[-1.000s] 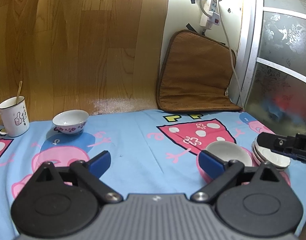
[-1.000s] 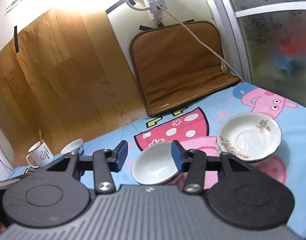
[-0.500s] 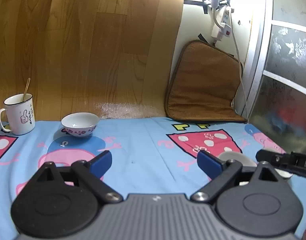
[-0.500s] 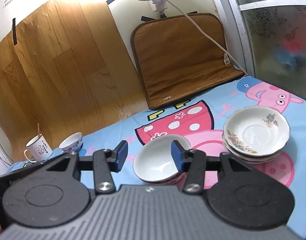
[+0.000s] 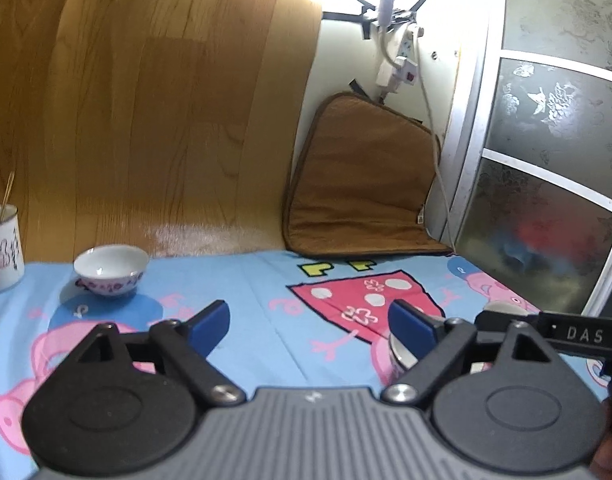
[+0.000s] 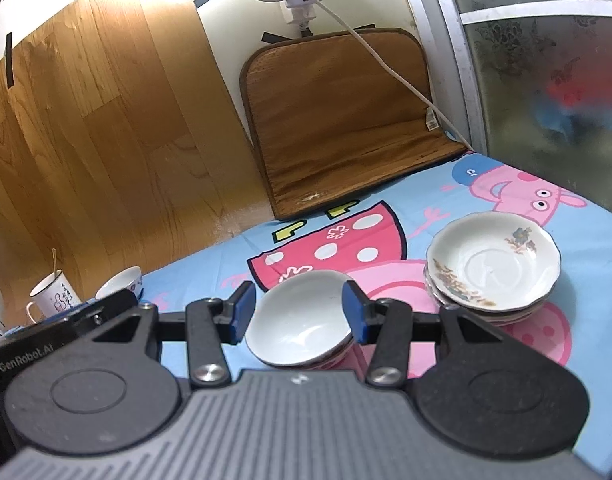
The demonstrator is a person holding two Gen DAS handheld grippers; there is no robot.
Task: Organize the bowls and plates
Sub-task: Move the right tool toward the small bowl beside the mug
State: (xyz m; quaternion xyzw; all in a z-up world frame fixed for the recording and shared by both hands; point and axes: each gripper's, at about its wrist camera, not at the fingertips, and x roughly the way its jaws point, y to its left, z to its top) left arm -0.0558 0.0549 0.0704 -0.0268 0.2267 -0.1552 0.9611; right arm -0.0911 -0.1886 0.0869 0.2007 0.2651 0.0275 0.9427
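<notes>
A small white bowl with a pink pattern (image 5: 110, 270) stands far left on the cartoon cloth (image 5: 246, 312); it also shows in the right wrist view (image 6: 120, 282). My left gripper (image 5: 307, 320) hangs above the cloth, its jaws wide and closing with nothing between them. Low in front of my right gripper (image 6: 298, 314) sits a plain white bowl (image 6: 298, 320) nested on another. The pads stand apart at either side of it without pressing. To its right is a stack of flowered plates (image 6: 493, 268). From the left wrist view the white bowl (image 5: 401, 354) is mostly hidden behind a finger.
A white mug (image 5: 2, 248) with a stick in it stands at the far left edge. A brown cushion (image 6: 345, 120) leans on the back wall under a power strip and its cable (image 6: 385, 60). A frosted glass door (image 6: 545, 80) bounds the right side.
The left wrist view has tilted up and swung a little, and its jaws have narrowed slightly. The right gripper has hardly moved over the white bowl.
</notes>
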